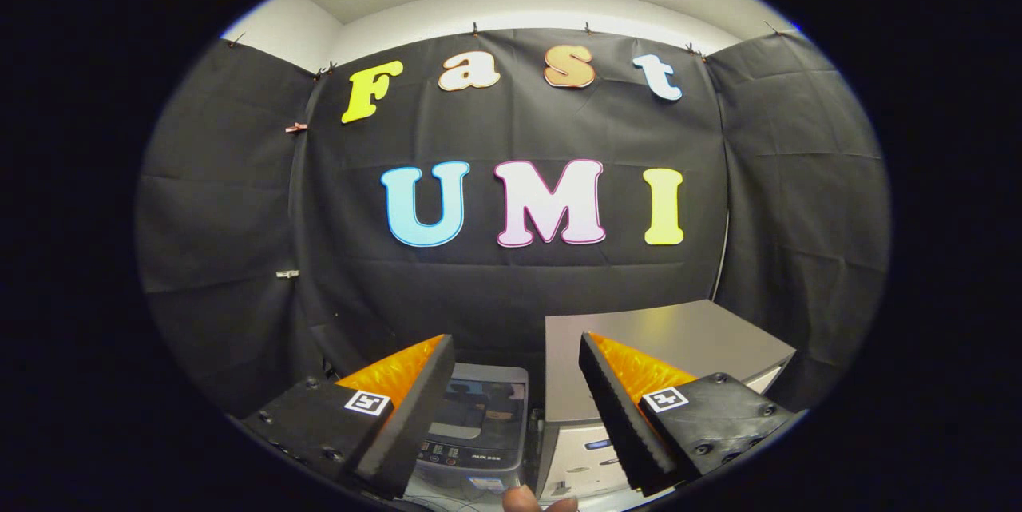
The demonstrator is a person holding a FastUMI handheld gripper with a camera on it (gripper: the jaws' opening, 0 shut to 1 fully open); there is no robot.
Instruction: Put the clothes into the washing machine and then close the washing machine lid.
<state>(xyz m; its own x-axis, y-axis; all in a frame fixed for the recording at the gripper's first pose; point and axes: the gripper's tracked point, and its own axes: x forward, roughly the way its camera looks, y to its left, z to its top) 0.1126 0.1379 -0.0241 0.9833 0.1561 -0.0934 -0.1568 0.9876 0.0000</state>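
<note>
While my gripper (515,408) hangs spread and empty at the bottom of the frame, the washing machine (477,424) sits low between its fingers, a silver cabinet (663,336) to its right. I see no clothes, so I risk groping blind and clipping that cabinet.

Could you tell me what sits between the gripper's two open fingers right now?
In the gripper view, the gripper is open and holds nothing. Through the gap shows the small washing machine below, with the grey cabinet beside it.
</note>
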